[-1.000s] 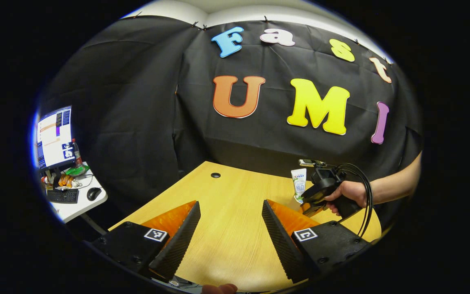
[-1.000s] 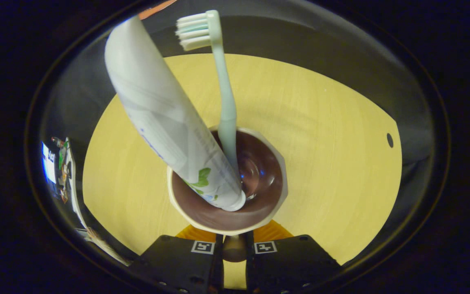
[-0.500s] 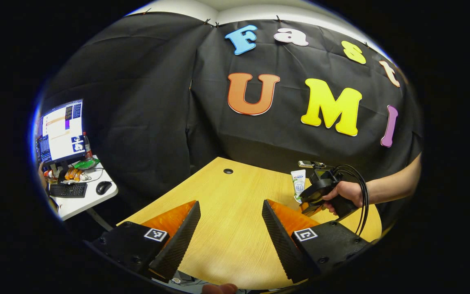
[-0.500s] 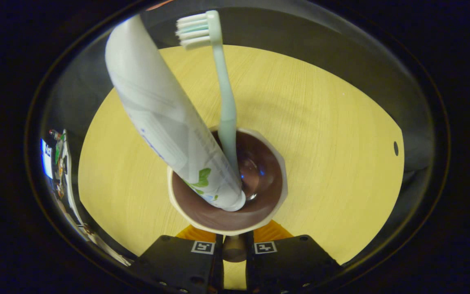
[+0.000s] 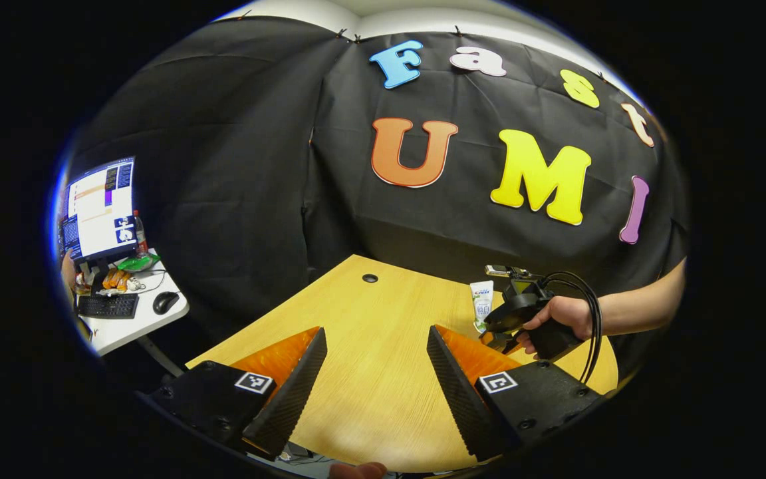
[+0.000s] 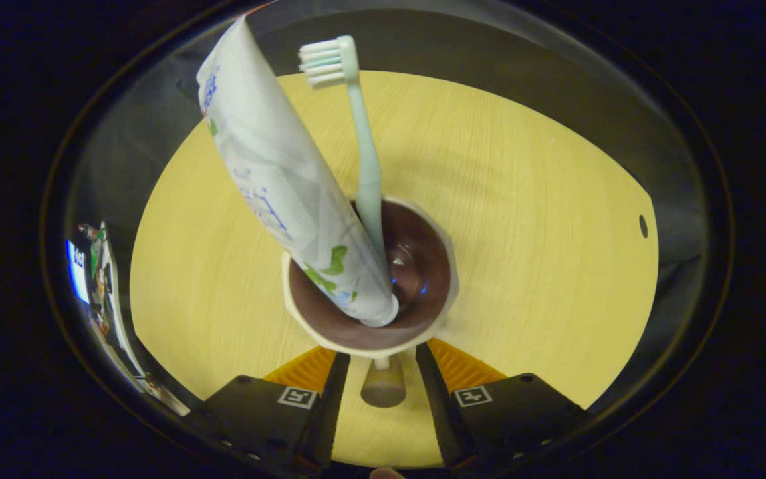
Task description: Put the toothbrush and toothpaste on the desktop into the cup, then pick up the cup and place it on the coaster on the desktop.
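Your right gripper [image 6: 383,392] now has its fingers spread apart from the cup's handle [image 6: 383,386], which they pinched before. The cup [image 6: 370,283] sits farther from your camera, with the toothpaste [image 6: 283,179] and toothbrush [image 6: 363,153] inside.

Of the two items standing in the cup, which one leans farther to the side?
The toothpaste tube: it slants steeply across the cup, while the toothbrush stands nearly upright beside it.

Black gripper [image 5: 375,382] bodies carry square markers, screws, looped cables.
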`<state>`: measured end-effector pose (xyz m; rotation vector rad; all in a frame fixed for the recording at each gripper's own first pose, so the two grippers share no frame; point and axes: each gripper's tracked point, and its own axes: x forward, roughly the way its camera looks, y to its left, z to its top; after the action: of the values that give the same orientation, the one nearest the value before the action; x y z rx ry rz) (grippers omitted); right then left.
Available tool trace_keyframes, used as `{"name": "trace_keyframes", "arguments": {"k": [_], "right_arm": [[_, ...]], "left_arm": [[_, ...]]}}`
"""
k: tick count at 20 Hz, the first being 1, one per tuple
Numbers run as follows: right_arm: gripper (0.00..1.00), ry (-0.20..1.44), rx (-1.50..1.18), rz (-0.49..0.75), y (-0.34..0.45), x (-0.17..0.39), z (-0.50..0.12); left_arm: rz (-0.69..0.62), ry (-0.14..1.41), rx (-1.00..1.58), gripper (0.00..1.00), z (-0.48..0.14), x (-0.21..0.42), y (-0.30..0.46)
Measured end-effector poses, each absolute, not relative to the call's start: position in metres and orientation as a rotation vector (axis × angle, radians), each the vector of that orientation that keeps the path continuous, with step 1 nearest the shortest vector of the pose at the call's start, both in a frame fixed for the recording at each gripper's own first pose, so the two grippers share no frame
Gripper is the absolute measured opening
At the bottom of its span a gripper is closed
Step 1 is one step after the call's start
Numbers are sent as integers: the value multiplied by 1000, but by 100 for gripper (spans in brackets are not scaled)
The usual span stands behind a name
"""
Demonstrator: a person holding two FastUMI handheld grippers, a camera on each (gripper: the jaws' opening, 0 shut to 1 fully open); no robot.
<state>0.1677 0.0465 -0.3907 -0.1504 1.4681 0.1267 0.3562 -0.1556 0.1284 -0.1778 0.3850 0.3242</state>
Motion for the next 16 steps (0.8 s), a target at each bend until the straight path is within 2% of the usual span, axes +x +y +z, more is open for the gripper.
{"name": "trace_keyframes", "arguments": {"k": [2,4,8,10,16], "right_arm": [[69,1461,-127,119,42,157,-386],[73,1445,-122,118,34,148,-379],[75,1373,-98,92,11,129,-353],[80,1316,-95,74,-7,124,-333],[80,1003,-106,-31,-72,122,-243]], "left_arm": [[310,373,-146,96,134,360,-159],[278,375,-129,96,134,367,-166],[209,369,-141,97,139,384,-190],[149,370,-153,97,142,395,-210],[5,292,-94,96,175,429,-263]]}}
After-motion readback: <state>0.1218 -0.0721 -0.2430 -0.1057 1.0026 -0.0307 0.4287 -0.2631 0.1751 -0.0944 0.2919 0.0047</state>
